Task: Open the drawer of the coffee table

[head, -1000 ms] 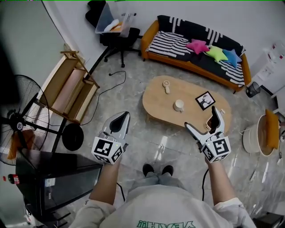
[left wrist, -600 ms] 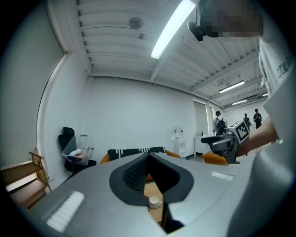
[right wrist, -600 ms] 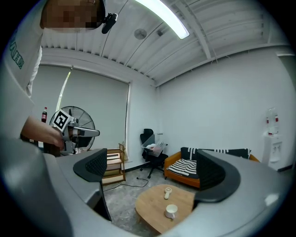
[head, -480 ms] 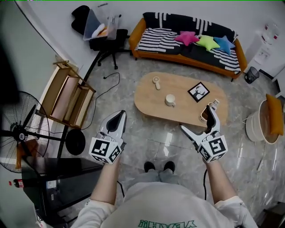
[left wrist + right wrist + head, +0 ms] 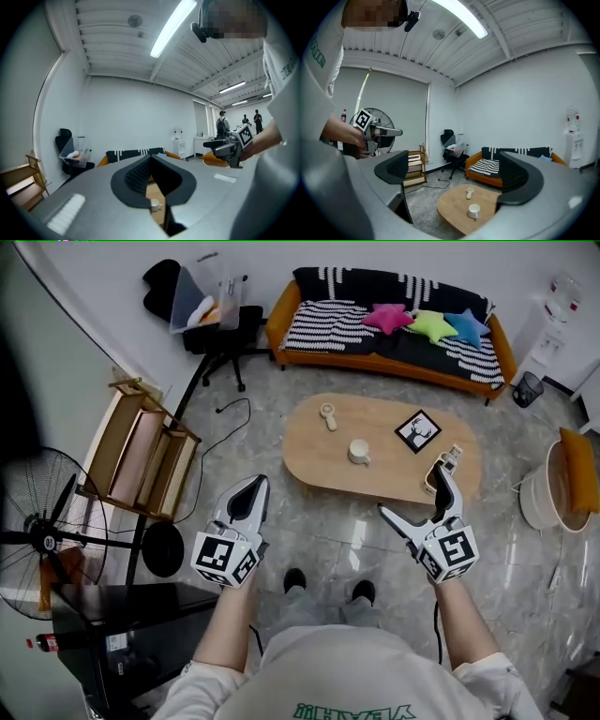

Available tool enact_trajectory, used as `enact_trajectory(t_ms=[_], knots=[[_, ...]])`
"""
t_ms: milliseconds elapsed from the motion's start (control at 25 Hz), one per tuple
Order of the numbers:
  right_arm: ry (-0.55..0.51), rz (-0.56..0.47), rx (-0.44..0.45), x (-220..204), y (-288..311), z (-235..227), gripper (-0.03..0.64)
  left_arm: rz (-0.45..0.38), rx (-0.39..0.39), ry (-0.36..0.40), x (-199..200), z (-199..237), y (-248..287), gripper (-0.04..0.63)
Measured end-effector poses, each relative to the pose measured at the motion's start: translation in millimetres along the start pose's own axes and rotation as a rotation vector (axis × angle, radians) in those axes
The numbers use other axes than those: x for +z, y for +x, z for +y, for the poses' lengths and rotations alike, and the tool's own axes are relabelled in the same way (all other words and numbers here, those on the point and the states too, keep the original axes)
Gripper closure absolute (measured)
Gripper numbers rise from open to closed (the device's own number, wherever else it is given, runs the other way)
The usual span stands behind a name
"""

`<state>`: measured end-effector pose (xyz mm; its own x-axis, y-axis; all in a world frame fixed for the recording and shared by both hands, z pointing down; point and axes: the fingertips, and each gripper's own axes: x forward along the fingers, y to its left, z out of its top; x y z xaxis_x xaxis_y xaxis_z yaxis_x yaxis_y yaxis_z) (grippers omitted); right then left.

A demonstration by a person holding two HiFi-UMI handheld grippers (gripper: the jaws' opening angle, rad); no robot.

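Note:
The oval wooden coffee table (image 5: 319,457) stands on the stone floor ahead of me, with a white cup (image 5: 358,452), a small white tool (image 5: 327,414) and a framed picture (image 5: 418,430) on top. No drawer front shows in any view. My left gripper (image 5: 247,495) is held in the air short of the table's left end, jaws shut on nothing. My right gripper (image 5: 412,491) hovers by the table's near right edge, jaws wide open and empty. The table (image 5: 454,211) and cup (image 5: 474,210) show between the right jaws, well below them.
An orange striped sofa (image 5: 328,329) with bright cushions lines the far wall. An office chair (image 5: 220,329) carries a plastic box. A wooden rack (image 5: 141,451), a fan (image 5: 47,540) and a black cabinet (image 5: 131,634) stand to the left. A white basket (image 5: 548,498) sits to the right.
The head view has shifted, so the sofa and table sit a little further left and up. My feet now stand wider apart. Both grippers hold the same pose and state.

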<state>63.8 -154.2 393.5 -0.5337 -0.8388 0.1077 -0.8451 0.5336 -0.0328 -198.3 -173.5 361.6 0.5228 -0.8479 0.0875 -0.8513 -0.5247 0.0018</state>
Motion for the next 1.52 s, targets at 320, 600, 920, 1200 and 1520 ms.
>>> enact_trajectory(t_ms=[320,600,920,1200,1520], knots=[[0.001,0.004,-0.152,6,27,23,0.028,-0.016,-0.141,-0.010,2,51,17,0.596],[0.021,0.023,-0.234,2,40,42,0.028,0.004,-0.227,-0.012,-5,79,27,0.595],[0.058,0.061,-0.221,-36,36,29,0.028,0.017,-0.192,-0.022,-21,79,39,0.596],[0.111,0.136,-0.194,-99,53,12,0.028,0.075,-0.137,-0.043,-69,83,44,0.595],[0.168,0.212,-0.163,-204,92,7,0.028,0.119,-0.118,-0.081,-159,86,62,0.595]])
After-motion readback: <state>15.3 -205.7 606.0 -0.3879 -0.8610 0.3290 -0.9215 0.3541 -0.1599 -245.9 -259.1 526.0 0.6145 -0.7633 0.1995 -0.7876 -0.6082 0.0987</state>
